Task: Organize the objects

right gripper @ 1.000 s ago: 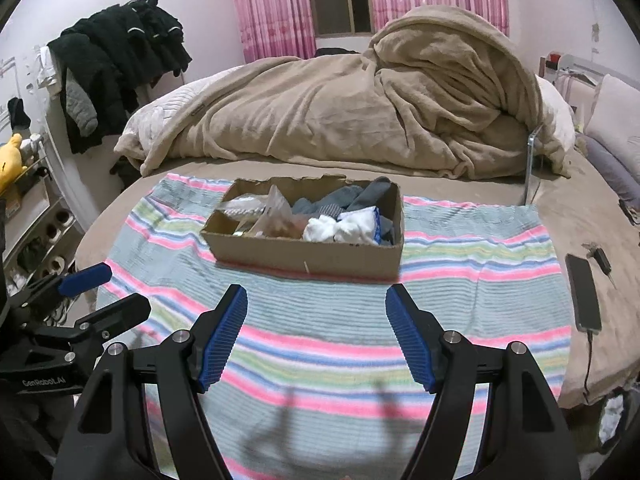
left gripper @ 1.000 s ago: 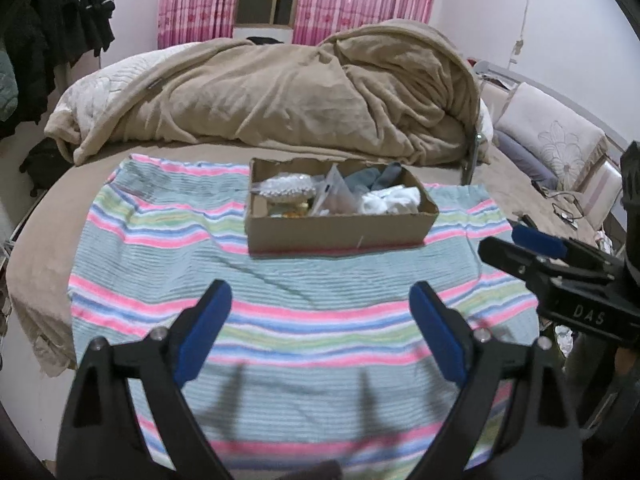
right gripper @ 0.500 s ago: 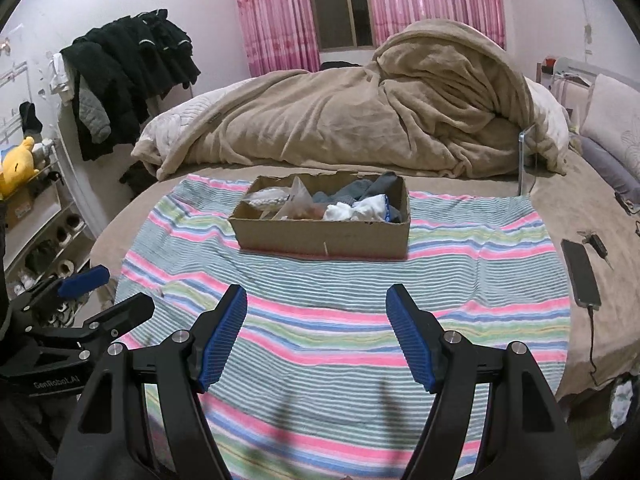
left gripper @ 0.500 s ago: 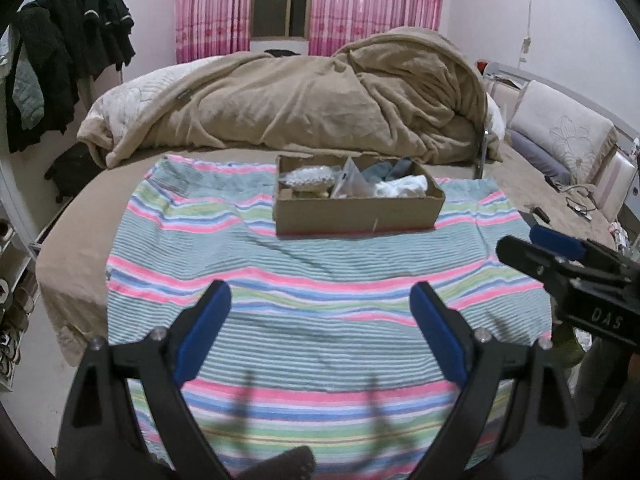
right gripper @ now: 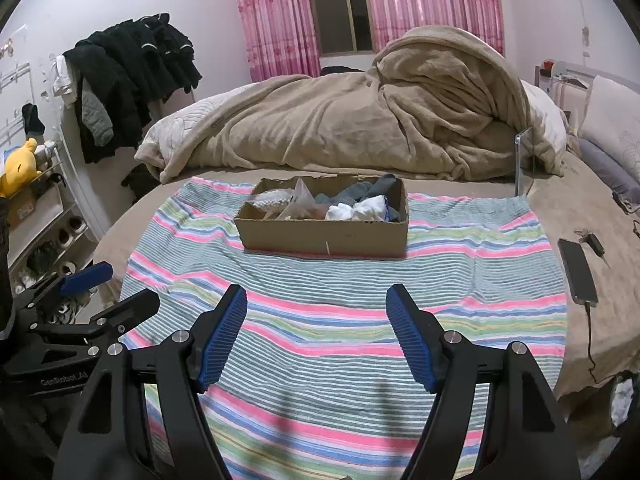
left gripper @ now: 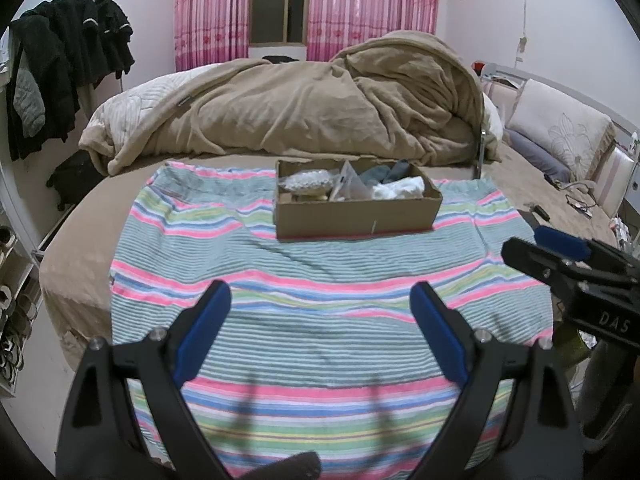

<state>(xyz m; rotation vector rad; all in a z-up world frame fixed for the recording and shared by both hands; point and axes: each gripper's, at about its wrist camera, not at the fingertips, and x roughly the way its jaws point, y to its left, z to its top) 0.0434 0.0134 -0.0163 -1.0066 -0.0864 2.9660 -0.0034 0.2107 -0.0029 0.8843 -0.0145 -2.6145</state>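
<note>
A brown cardboard box (left gripper: 356,216) (right gripper: 324,236) sits on a striped towel (left gripper: 320,280) (right gripper: 340,292) spread over the bed. Inside it lie white socks (right gripper: 358,211), grey-blue cloth (right gripper: 368,190), a clear plastic bag (right gripper: 298,202) and a beaded white item (left gripper: 306,180). My left gripper (left gripper: 320,320) hangs open over the towel's near part, well short of the box, nothing between its blue pads. My right gripper (right gripper: 316,320) is likewise open and empty, about level with the left. Each gripper shows at the other view's edge, the right gripper (left gripper: 560,248) and the left gripper (right gripper: 104,288).
A heaped tan blanket (left gripper: 320,112) fills the bed behind the box. A phone on a cable (right gripper: 578,276) lies on the bed right of the towel. Pillows (left gripper: 560,140) line the right side. Dark clothes (right gripper: 128,76) hang at left above shoe shelves (right gripper: 44,240).
Both grippers have drawn back from the box, which now looks smaller and farther; more of the towel and room shows. Both stay open as before.
</note>
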